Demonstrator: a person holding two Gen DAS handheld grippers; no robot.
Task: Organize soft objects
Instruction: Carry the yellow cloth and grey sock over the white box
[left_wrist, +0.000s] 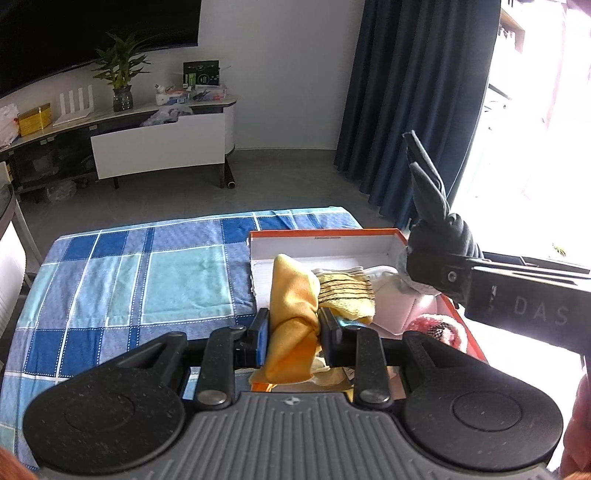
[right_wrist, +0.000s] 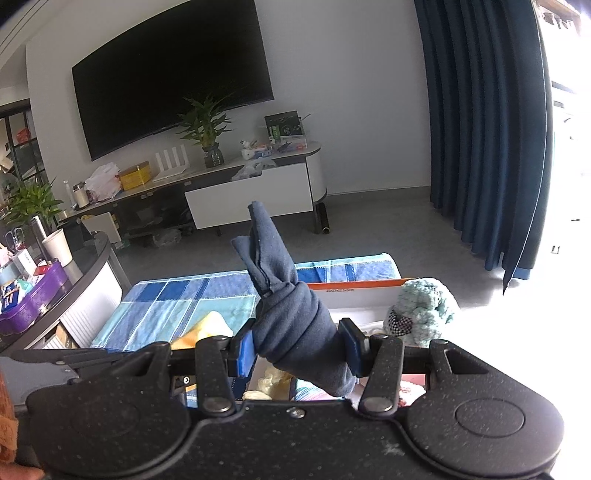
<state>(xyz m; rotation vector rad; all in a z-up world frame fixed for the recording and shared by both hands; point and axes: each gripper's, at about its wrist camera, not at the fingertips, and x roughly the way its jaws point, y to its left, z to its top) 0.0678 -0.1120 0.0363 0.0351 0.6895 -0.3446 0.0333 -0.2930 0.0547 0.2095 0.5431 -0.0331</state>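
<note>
Now left claw (left_wrist: 291, 332) pinching yellow cloth (left_wrist: 291, 295), right claw (right_wrist: 301, 347) clamping navy bundle (right_wrist: 291, 317)

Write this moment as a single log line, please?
left gripper: shut on yellow cloth | right gripper: shut on dark blue cloth | both above orange box

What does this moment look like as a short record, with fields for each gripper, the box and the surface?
left gripper: shut on yellow cloth, above the box's near end
right gripper: shut on dark blue knotted cloth, its tails pointing up
box: orange rim, white inside, open; holds a yellow striped cloth and other soft items
teal plush: at the box's right side
surface: blue checked cloth under the box
</note>
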